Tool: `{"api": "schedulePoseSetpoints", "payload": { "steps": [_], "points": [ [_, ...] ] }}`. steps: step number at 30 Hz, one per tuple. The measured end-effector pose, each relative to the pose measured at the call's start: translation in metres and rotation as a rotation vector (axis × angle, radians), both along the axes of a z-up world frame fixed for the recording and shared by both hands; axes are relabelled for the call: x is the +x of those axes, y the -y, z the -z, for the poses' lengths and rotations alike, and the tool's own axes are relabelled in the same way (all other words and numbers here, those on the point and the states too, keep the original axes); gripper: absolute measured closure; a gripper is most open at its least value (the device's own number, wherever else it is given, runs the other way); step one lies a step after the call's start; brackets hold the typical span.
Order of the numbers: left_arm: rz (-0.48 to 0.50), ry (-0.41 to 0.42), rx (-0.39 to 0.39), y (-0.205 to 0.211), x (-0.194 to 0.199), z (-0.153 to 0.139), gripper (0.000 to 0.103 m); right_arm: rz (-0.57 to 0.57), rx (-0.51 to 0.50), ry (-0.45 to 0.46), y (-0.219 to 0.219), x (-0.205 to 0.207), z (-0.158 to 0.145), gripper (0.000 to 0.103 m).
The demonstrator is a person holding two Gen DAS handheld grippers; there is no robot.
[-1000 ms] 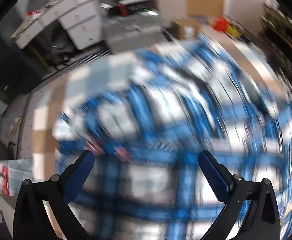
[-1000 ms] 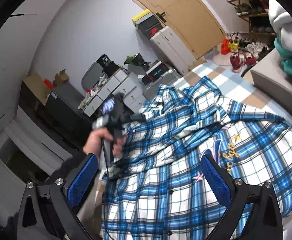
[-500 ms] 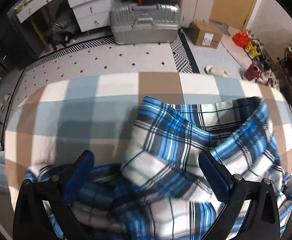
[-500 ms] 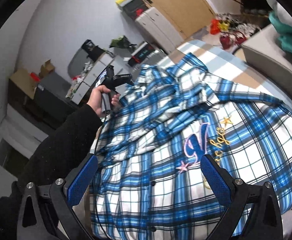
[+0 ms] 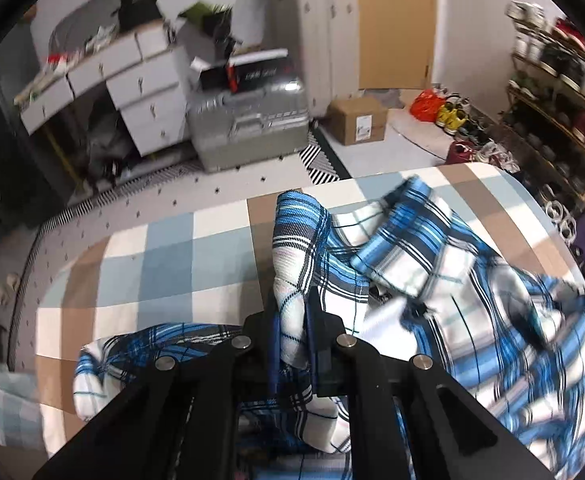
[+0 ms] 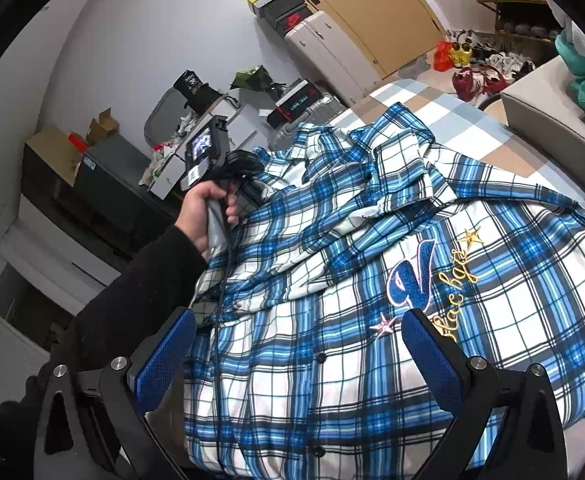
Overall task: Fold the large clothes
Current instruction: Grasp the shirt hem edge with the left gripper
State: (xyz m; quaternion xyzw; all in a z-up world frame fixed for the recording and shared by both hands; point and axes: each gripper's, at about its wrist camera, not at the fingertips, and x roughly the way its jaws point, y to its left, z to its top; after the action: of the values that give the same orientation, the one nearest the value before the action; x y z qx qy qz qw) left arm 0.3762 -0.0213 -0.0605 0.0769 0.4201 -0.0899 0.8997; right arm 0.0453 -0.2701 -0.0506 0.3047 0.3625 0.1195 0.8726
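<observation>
- left wrist view: the left gripper [image 5: 292,344] has just been closing and its fingers [image 5: 275,356] are now clenched on a raised fold of the blue and white plaid shirt [image 5: 432,264], with the pinched cloth standing up between them.
- left wrist view: the rest of the shirt lies rumpled on a bed with a checked cover [image 5: 164,264], spreading to the right of the gripper, with another bit of it lying low at the left.
- left wrist view: beyond the bed edge are a silver suitcase [image 5: 248,128], a cardboard box [image 5: 358,120] and white drawers [image 5: 132,88]; a shoe rack [image 5: 552,92] lines the right wall.
- right wrist view: the right gripper [image 6: 298,356] hovers above the shirt [image 6: 372,280] with its blue-padded fingers [image 6: 164,356] released, spread wide and holding nothing.
- right wrist view: the shirt lies front up on the bed, its embroidered letter [image 6: 410,276] and gold script just beyond the right finger, and buttons run down the middle.
- right wrist view: at the shirt's far left edge a hand [image 6: 204,216] in a black sleeve [image 6: 140,288] grips the handle of the other gripper, whose fingers are hidden behind its body here.
</observation>
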Motion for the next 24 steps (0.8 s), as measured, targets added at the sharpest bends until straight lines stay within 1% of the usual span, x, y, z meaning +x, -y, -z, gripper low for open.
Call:
{"api": "schedulePoseSetpoints", "payload": {
  "steps": [1, 3, 7, 9, 11, 14, 17, 19, 20, 22, 23, 24],
  "points": [
    [0.018, 0.001, -0.006, 0.000, -0.005, -0.001, 0.097, 0.001, -0.002, 0.000, -0.001, 0.000, 0.000, 0.000],
    [0.025, 0.010, 0.014, -0.002, -0.016, -0.003, 0.097, 0.001, -0.009, 0.004, -0.003, 0.000, -0.001, 0.000],
    [0.055, 0.028, -0.005, -0.010, -0.038, -0.008, 0.097, 0.007, -0.024, 0.005, -0.003, 0.000, -0.001, 0.000],
    [0.056, 0.041, 0.009, -0.008, -0.036, -0.005, 0.097, 0.013, -0.024, -0.003, -0.002, 0.003, 0.000, 0.000],
    [0.062, 0.031, 0.010, -0.009, -0.028, 0.002, 0.097, 0.017, -0.027, -0.010, -0.001, 0.005, 0.002, 0.000],
    [0.065, 0.022, -0.014, -0.012, -0.025, 0.004, 0.097, 0.016, -0.081, -0.022, 0.000, 0.014, -0.001, 0.000],
    [0.054, 0.009, -0.080, -0.019, -0.021, 0.004, 0.097, 0.018, -0.120, 0.007, 0.008, 0.031, -0.018, 0.000],
    [0.052, -0.006, -0.112, -0.022, -0.016, 0.005, 0.097, 0.007, -0.148, 0.081, 0.017, 0.063, -0.044, 0.000],
    [0.055, -0.006, -0.116, -0.022, -0.016, 0.006, 0.097, 0.013, -0.168, 0.098, 0.020, 0.078, -0.052, 0.000],
    [0.070, -0.011, -0.138, -0.024, -0.013, 0.008, 0.097, 0.031, -0.205, 0.139, 0.023, 0.127, -0.073, 0.000],
    [0.072, -0.011, -0.147, -0.024, -0.014, 0.010, 0.097, -0.017, -0.230, 0.166, 0.016, 0.162, -0.083, 0.000],
    [0.076, -0.012, -0.162, -0.025, -0.015, 0.011, 0.097, -0.034, -0.285, 0.164, 0.005, 0.194, -0.088, 0.000]
  ]
}}
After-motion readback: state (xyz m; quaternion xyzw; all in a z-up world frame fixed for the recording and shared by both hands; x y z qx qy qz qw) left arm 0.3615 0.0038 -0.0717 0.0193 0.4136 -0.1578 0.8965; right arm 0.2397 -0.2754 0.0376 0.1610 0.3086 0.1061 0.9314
